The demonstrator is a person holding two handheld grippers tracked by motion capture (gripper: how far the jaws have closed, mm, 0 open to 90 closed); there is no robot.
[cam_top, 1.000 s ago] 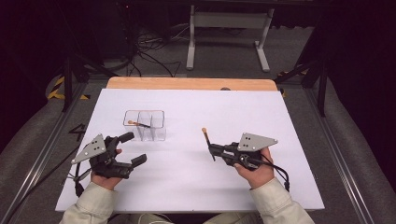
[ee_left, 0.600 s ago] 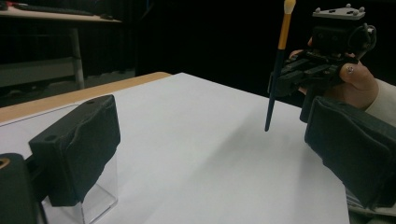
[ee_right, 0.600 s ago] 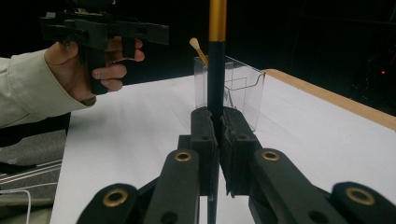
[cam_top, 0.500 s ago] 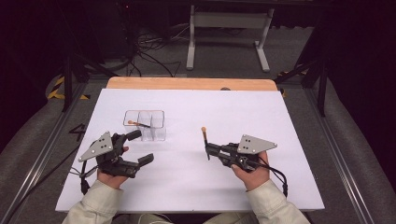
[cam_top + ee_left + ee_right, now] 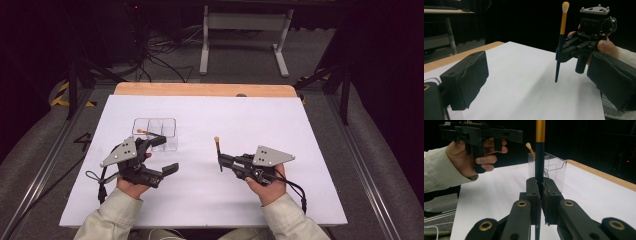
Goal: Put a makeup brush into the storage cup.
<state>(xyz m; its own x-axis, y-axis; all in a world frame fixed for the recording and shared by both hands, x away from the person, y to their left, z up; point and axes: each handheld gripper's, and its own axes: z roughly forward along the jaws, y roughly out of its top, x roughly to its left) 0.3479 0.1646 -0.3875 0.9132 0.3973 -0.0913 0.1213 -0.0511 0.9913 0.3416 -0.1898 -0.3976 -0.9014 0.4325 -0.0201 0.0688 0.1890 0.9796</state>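
A makeup brush with a black handle, gold ferrule and pale tip stands upright in my right gripper, whose jaws are shut on its handle just above the white table. A clear compartment box sits left of centre, with a second brush lying in it. In the right gripper view that box stands just beyond the held brush. My left gripper hovers right in front of the box, jaws wide apart and empty.
The white sheet covers the table, with a wooden strip along its far edge. Beyond it lie a dark floor, cables and a metal stand. The person's hands and pale sleeves come in at the near edge.
My left gripper has shifted to the right and slightly up, closer to the clear box. The right gripper with its brush has hardly moved.
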